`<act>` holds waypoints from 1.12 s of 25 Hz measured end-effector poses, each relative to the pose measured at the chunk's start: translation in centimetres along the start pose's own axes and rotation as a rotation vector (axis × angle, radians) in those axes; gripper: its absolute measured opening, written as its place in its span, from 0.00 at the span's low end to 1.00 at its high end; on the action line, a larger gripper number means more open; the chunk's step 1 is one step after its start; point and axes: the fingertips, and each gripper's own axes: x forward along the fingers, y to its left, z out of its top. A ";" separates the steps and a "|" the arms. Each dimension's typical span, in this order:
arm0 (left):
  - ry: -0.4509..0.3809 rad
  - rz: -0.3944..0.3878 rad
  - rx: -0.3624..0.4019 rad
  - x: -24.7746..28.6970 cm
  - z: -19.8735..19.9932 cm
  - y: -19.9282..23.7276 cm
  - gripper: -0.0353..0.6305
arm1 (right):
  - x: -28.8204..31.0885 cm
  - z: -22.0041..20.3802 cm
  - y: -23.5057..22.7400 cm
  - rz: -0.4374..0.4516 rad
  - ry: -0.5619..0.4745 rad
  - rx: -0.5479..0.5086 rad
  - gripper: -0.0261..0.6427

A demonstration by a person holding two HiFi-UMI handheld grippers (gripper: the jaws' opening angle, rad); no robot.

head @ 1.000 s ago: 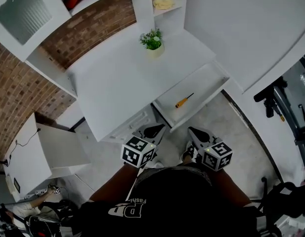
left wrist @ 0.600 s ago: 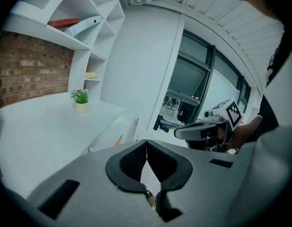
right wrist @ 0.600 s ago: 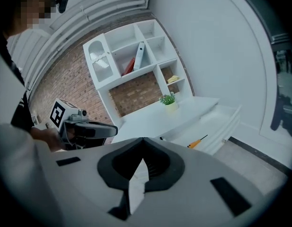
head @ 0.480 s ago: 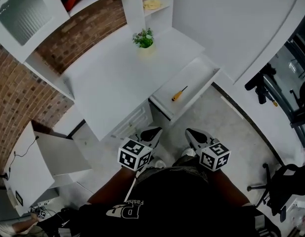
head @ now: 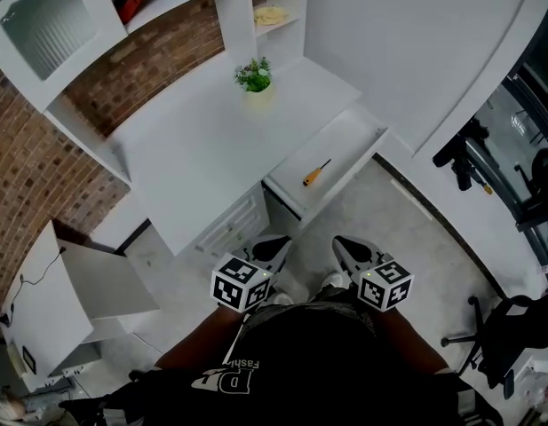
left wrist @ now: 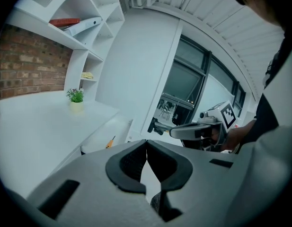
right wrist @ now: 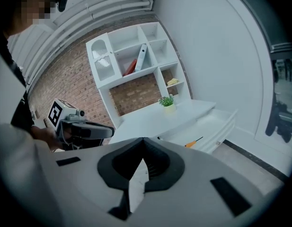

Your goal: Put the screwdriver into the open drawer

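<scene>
An orange-handled screwdriver [head: 314, 173] lies inside the open white drawer [head: 353, 131] at the desk's right end. It also shows as a small orange streak in the left gripper view [left wrist: 109, 143] and in the right gripper view [right wrist: 194, 142]. Both grippers hang close to my body, well short of the desk. My left gripper [head: 274, 247] is shut and empty, its jaws meeting [left wrist: 146, 143]. My right gripper [head: 347, 250] is likewise shut with nothing between its jaws [right wrist: 143, 141]. Each gripper sees the other from the side.
A small potted plant [head: 254, 78] stands at the back of the white desk [head: 194, 149]. Shelves rise above it on a brick wall. A white cabinet door [head: 105, 282] hangs open at lower left. Black equipment [head: 464, 149] stands at right by a curved white wall.
The desk and drawer have drifted up and left and shrunk slightly, as I back away. Both grippers stay shut near my body. The screwdriver has not moved in the drawer.
</scene>
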 end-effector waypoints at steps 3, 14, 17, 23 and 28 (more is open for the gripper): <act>0.000 0.005 0.004 0.0 -0.2 0.1 0.08 | -0.7 -0.5 -0.5 -0.019 0.000 0.011 0.04; -0.004 0.019 0.007 -0.4 -0.7 0.2 0.08 | -1.2 -1.8 -0.3 -0.025 0.011 0.029 0.04; -0.008 0.014 0.014 -0.4 -0.6 -0.1 0.08 | -1.2 -1.8 -0.2 -0.026 0.009 0.029 0.04; -0.006 0.007 0.023 -0.3 -0.4 -0.4 0.08 | -1.0 -1.6 0.1 -0.014 0.014 0.018 0.04; 0.000 0.007 0.024 -0.3 -0.5 -0.2 0.08 | -0.8 -1.6 0.1 -0.014 0.015 0.018 0.04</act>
